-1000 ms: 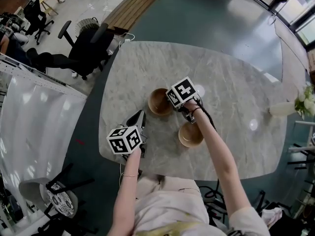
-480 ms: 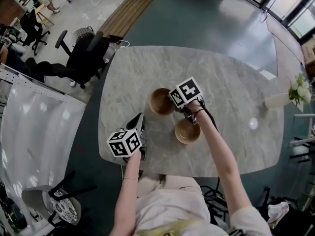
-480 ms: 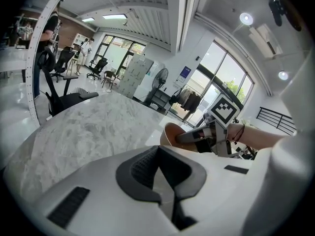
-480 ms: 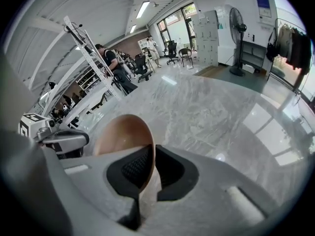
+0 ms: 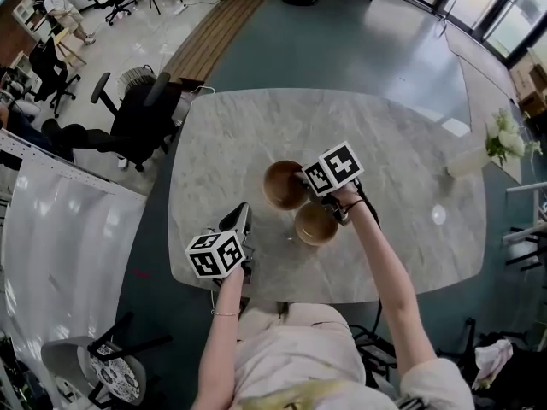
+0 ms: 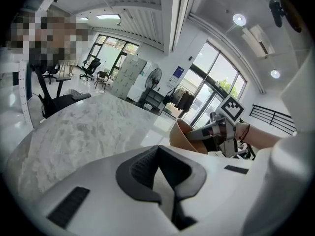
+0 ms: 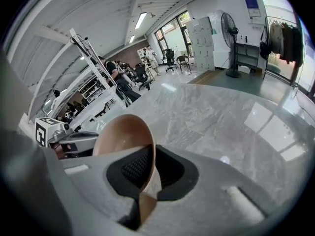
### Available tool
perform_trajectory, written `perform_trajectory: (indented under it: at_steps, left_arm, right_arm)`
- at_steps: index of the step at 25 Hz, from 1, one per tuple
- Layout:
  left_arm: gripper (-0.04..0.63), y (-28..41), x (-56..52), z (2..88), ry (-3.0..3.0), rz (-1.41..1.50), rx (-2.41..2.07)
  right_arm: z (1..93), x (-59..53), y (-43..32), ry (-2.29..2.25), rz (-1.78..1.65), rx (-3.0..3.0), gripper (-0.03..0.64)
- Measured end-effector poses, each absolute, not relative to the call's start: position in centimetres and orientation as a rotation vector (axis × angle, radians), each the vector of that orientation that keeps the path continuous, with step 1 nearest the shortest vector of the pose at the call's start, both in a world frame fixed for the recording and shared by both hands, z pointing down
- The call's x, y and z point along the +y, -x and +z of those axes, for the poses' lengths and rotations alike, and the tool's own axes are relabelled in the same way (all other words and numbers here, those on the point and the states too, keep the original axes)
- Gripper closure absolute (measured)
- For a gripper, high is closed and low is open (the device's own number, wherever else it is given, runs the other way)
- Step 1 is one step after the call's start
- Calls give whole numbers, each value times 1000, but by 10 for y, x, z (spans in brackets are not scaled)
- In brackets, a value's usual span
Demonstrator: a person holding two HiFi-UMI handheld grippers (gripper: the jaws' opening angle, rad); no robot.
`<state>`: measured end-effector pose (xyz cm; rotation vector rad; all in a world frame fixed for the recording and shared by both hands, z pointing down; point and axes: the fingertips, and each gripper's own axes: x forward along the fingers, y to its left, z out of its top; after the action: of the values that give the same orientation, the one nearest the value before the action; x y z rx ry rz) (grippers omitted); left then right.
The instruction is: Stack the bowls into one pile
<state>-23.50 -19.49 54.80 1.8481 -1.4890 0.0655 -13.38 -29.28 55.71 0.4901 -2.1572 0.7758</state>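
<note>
Bowls come in 2 here, both brown. Nearest the person, the left tool [image 5: 243,218] hangs over the near edge of the table [image 5: 402,169]. It is closed with nothing in it.

A bit farther out, the right tool [image 5: 339,213] pinches the rim of the held bowl [image 5: 314,225]. The rim sits tight between its pads, and the bowl hangs tipped to 1 side. Just past it, the other bowl [image 5: 284,184] rests on the table, very close by.

To do this step well, bring the held bowl right over the middle of the other bowl. Turn it flat. Then lower it slowly until it sits inside, and only then let go. The grip is on 1 thin edge, so the bowl may swing or slip. Go gently. The left tool could steady the other bowl if it starts to slide.
</note>
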Motion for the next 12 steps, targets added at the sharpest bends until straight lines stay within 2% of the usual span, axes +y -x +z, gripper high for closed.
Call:
perform_trajectory:
  at_steps: [12]
  left_arm:
    - [595,201,-184,545,-1926,107,-1404]
  right_arm:
    - [552,-252,82,-538,803,-2159,600]
